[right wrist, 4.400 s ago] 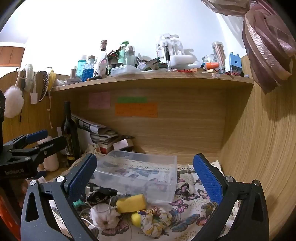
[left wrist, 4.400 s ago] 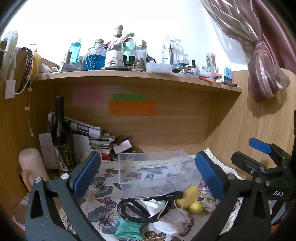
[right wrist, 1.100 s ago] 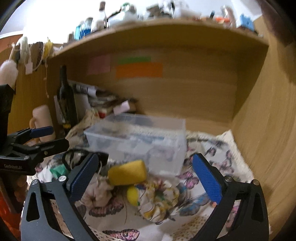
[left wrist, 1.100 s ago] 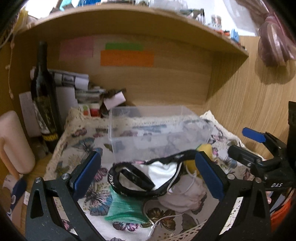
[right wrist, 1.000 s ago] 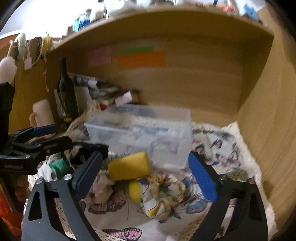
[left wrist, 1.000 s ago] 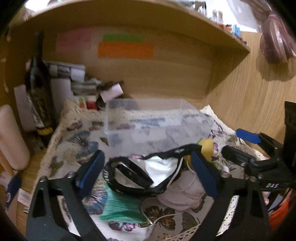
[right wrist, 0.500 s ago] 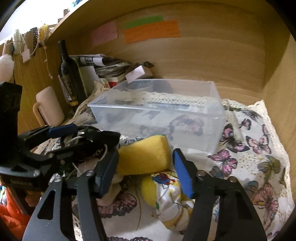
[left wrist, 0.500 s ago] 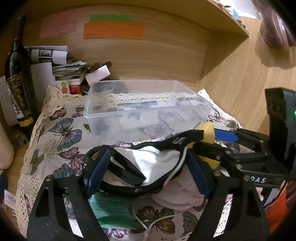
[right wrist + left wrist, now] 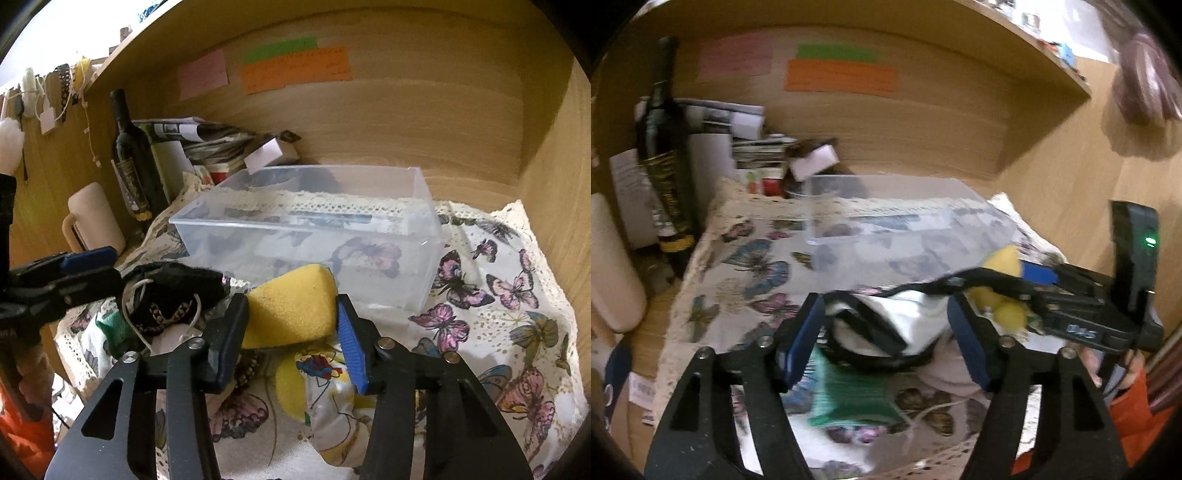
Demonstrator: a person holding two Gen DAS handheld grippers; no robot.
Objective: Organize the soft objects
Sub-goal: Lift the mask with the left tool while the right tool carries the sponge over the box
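Observation:
A clear plastic bin (image 9: 317, 225) stands on the butterfly cloth, also in the left wrist view (image 9: 886, 225). My right gripper (image 9: 291, 317) is shut on a yellow sponge (image 9: 291, 306) just in front of the bin. My left gripper (image 9: 886, 325) is closed around a black-and-white fabric bundle with black straps (image 9: 886, 325), which also shows in the right wrist view (image 9: 170, 295). A green cloth (image 9: 853, 391), a pale pink pouch (image 9: 945, 369) and a yellow patterned cloth (image 9: 325, 398) lie on the cloth.
A dark wine bottle (image 9: 131, 158), a cream mug (image 9: 96, 218), stacked papers (image 9: 207, 140) and a small white box (image 9: 269, 155) crowd the back left. Wooden walls close the back and right. The butterfly cloth (image 9: 498, 295) lies right of the bin.
Both grippers moved down and forward and closed: the right onto the yellow sponge, the left onto the black-and-white bundle.

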